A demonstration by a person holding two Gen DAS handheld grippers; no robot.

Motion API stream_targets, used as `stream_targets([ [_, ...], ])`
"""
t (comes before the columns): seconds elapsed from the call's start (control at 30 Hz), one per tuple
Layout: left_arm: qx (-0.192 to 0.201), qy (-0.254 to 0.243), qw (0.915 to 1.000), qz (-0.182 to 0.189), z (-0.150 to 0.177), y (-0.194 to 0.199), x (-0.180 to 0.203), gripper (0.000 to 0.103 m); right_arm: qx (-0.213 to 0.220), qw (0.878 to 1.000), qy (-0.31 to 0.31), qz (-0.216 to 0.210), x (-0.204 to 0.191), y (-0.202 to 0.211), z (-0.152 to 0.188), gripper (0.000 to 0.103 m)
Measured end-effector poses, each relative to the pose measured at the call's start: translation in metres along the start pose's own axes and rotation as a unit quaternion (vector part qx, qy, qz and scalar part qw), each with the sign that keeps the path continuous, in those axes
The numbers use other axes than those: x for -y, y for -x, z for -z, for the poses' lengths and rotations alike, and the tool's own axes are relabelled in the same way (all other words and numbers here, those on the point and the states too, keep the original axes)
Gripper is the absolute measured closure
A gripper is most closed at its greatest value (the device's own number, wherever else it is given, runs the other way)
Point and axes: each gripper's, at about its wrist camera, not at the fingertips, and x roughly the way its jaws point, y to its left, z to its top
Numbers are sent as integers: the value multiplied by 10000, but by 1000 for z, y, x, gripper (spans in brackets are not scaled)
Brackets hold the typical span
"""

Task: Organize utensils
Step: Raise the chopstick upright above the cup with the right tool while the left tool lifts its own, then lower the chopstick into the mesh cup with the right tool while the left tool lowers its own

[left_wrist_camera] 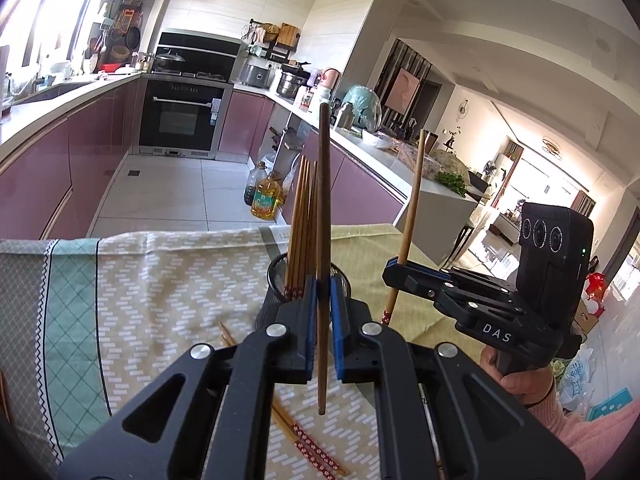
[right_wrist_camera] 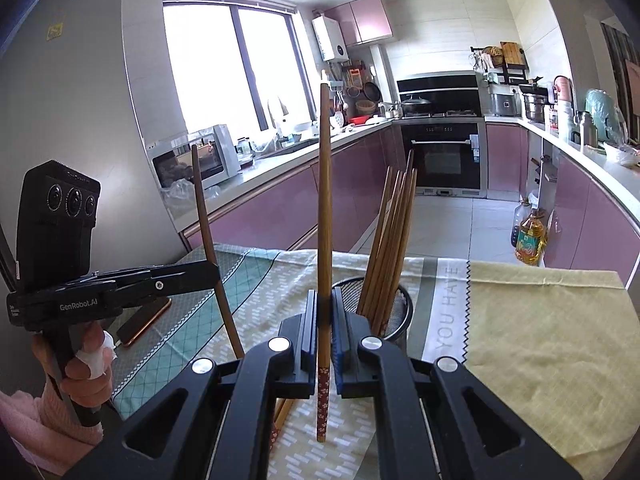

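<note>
In the left wrist view my left gripper (left_wrist_camera: pixel 323 296) is shut on a dark brown chopstick (left_wrist_camera: pixel 324 184) that stands upright. Just behind it a black mesh holder (left_wrist_camera: pixel 275 274) carries several wooden chopsticks (left_wrist_camera: pixel 301 216). To the right, my right gripper (left_wrist_camera: pixel 394 276) grips a lighter chopstick (left_wrist_camera: pixel 412 200). In the right wrist view the right gripper (right_wrist_camera: pixel 325 312) is shut on this light chopstick (right_wrist_camera: pixel 325 200), its red patterned end pointing down. The holder (right_wrist_camera: pixel 405 300) stands just beyond to the right. The left gripper (right_wrist_camera: pixel 214 272) holds the dark chopstick (right_wrist_camera: pixel 204 208) at the left.
Loose chopsticks (left_wrist_camera: pixel 314 446) lie on the patterned tablecloth (left_wrist_camera: pixel 160 300) under the grippers. A phone (right_wrist_camera: pixel 140 320) rests at the table's left. A yellow-green cloth (right_wrist_camera: pixel 540 340) covers the right side. Beyond the table edge are the kitchen floor, oil bottles (right_wrist_camera: pixel 530 240) and pink cabinets.
</note>
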Motion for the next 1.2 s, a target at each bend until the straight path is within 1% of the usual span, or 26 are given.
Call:
stream_targets([
  [0.23, 260, -113, 9996, -32, -22, 4, 8, 96, 234, 9997, 19, 36, 3, -2, -18, 97],
  [0.5, 519, -194, 9985, -48, -43, 9, 14, 96, 361, 9993, 39, 40, 5, -8, -30, 97],
  [0.67, 634, -265, 9976, -63, -51, 9, 18, 96, 417, 9991, 49, 47, 7, -11, -33, 97],
  [0.9, 791, -372, 9960, -181, -60, 9, 24, 96, 483, 9988, 48, 87, 10, -15, -38, 97],
  [1.1, 806, -536, 9945, -389, -61, 2, 35, 96, 465, 9988, 4, 168, 14, -25, -40, 97],
  [1.2, 748, -600, 9942, -492, -60, -5, 37, 96, 434, 9988, -43, 210, 17, -31, -37, 97],
])
